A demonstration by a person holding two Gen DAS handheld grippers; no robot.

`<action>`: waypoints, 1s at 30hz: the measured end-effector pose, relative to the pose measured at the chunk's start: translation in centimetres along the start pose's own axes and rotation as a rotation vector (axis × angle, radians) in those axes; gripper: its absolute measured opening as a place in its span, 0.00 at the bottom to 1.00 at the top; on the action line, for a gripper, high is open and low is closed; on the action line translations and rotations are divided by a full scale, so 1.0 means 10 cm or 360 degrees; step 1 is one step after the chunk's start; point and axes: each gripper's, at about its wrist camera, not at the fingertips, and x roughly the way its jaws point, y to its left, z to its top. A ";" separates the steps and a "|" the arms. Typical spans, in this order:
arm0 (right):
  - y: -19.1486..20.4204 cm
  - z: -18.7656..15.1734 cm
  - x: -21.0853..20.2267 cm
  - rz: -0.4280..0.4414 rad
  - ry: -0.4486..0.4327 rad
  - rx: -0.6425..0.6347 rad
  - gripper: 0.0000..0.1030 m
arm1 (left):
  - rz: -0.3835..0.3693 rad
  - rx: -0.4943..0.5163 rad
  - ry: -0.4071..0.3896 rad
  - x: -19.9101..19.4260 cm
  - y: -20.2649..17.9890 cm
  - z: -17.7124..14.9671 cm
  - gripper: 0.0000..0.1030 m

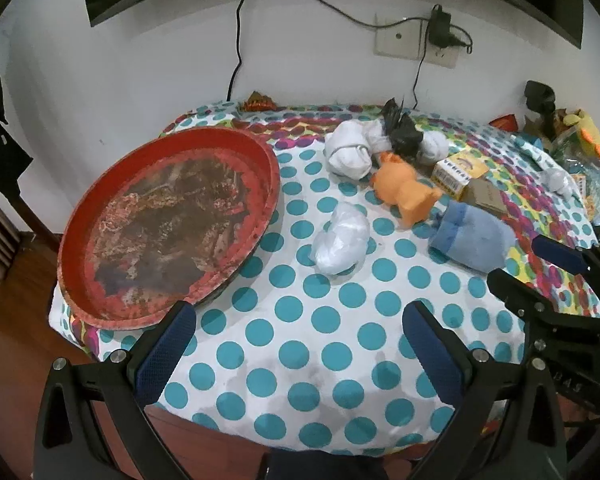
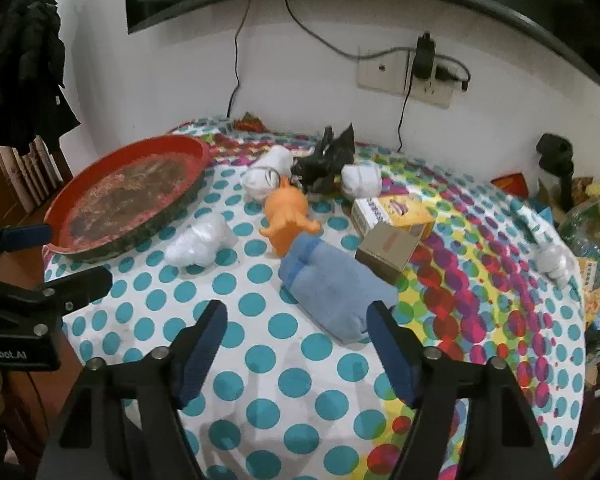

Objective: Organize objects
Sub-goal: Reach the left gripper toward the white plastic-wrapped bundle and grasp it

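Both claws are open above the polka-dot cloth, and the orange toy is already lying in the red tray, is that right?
Not quite: the orange toy lies on the cloth right of the red tray, which holds nothing loose. The right wrist view shows this. Both claws, left and right, are indeed open.

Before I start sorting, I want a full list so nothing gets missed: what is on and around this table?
tray: 1, red, worn dark centre, table's left side.
white wrapped bundles: 4; one beside the tray, two at the back flanking the black bag, one far right.
black bag: 1, crumpled, back centre.
orange toy: 1, centre, on its side.
blue cloth roll: 1, just ahead of the right gripper.
yellow-white box: 1, right of the toy.
brown box: 1, touching the yellow-white box.
tablecloth: 1, white with teal dots, multicolour toward the right.
wall socket: charger plugged in, cables hanging.
left gripper: open, empty.
right gripper: open, empty.
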 end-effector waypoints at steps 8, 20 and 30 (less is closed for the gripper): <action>-0.13 0.01 0.35 0.0018 0.0075 0.0025 0.69 | -0.0018 0.0030 0.0047 0.29 -0.03 0.03 1.00; -0.30 0.14 0.73 0.0014 0.0098 0.0016 0.69 | -0.0092 0.0036 0.0095 0.63 -0.09 0.15 1.00; -0.41 0.19 0.97 -0.0006 0.0115 -0.0072 0.66 | -0.0110 0.0088 0.0095 0.79 -0.21 0.24 1.00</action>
